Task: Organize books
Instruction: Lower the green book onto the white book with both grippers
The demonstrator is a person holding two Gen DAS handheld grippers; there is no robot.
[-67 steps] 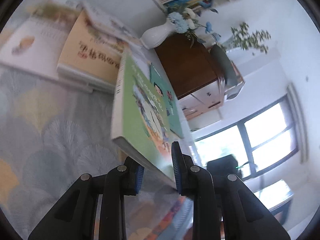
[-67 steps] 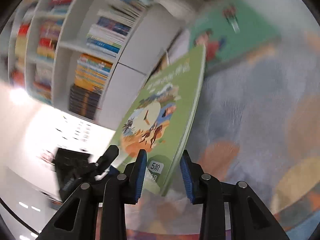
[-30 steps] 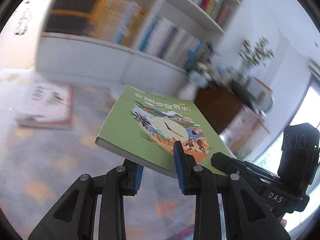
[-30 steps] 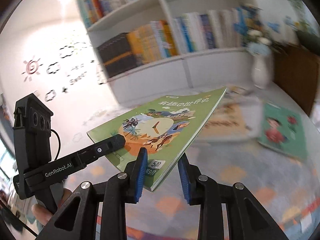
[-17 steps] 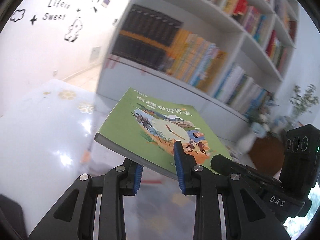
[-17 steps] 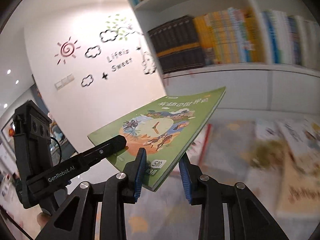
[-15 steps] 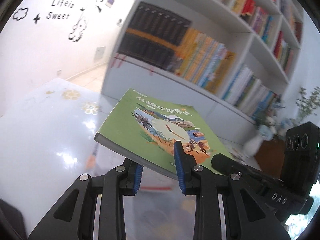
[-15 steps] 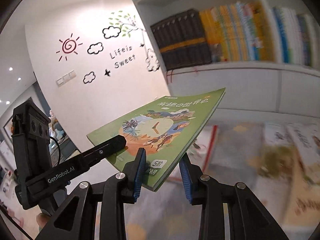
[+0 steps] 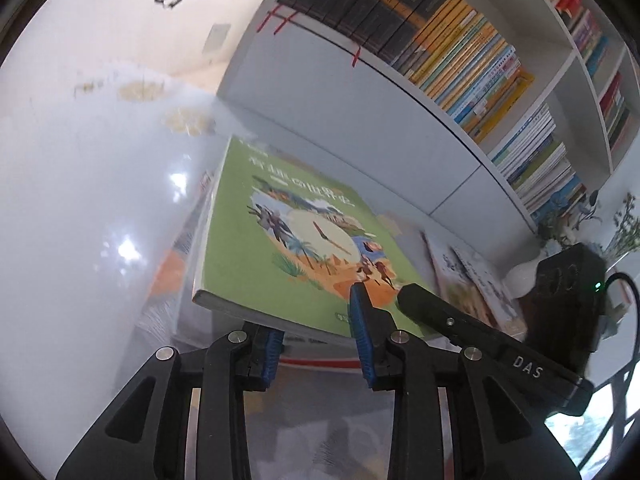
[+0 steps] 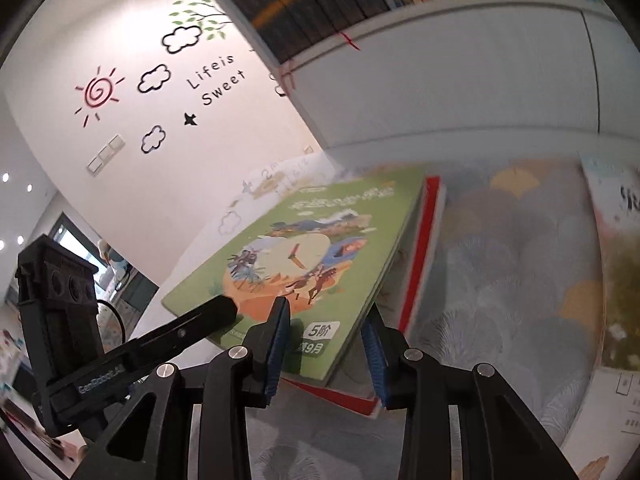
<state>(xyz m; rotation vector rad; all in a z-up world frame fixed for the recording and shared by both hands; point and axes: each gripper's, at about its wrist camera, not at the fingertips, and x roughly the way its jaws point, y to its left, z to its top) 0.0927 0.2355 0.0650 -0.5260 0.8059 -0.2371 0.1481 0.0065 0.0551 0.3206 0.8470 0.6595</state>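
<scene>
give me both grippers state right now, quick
left gripper: shut on the green book.
right gripper: shut on the same green book's near edge.

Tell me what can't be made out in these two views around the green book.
- Red book: right wrist view, the green book covers its cover; only edges show.
- Whether the green book touches the red book: no view settles it.
- Left tool: left wrist view, the green book hides its left pad's contact.
- Books at the right edge: right wrist view, blurred and cut off.
- Shelf spines: left wrist view, too small to read.
</scene>
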